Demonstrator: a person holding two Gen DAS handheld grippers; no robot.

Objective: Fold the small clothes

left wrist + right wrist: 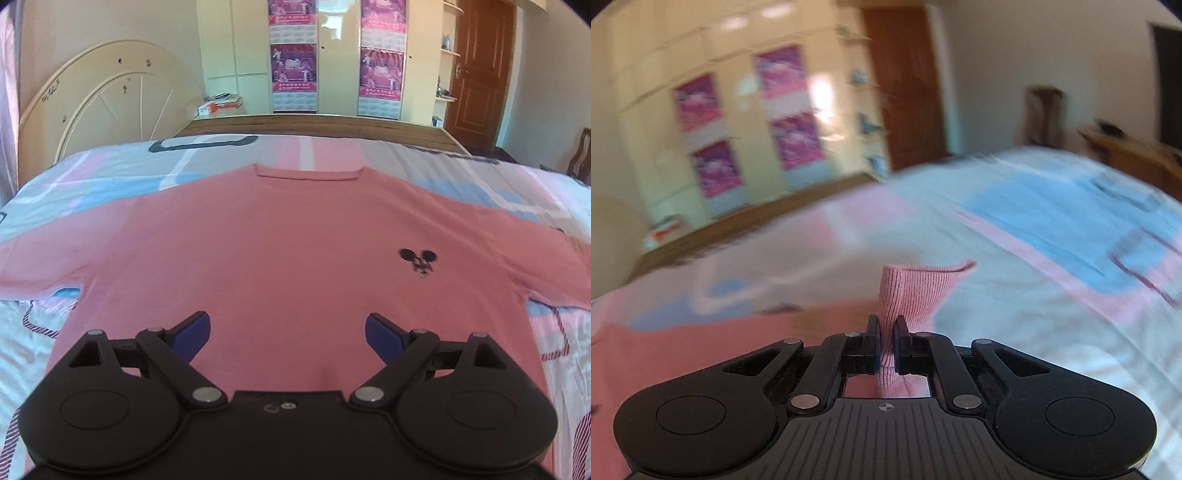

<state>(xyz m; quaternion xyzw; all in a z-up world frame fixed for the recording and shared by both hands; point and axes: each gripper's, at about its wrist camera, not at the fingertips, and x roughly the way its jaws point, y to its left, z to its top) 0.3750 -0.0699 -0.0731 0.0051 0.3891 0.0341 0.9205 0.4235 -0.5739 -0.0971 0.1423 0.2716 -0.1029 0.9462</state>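
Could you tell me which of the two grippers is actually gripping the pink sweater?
The right gripper: its fingers are shut on a ribbed cuff of the pink sweater. The left gripper is open, holding nothing.

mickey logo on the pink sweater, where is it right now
In the left wrist view the mickey logo sits right of centre on the pink sweater, lying flat on the bed, ahead of the open left tool.

Left wrist view: low over the pink sweater, facing along the bed toward the wardrobe. Right wrist view: tilted, blurred, close above the sweater's edge, facing the same wardrobe and door.
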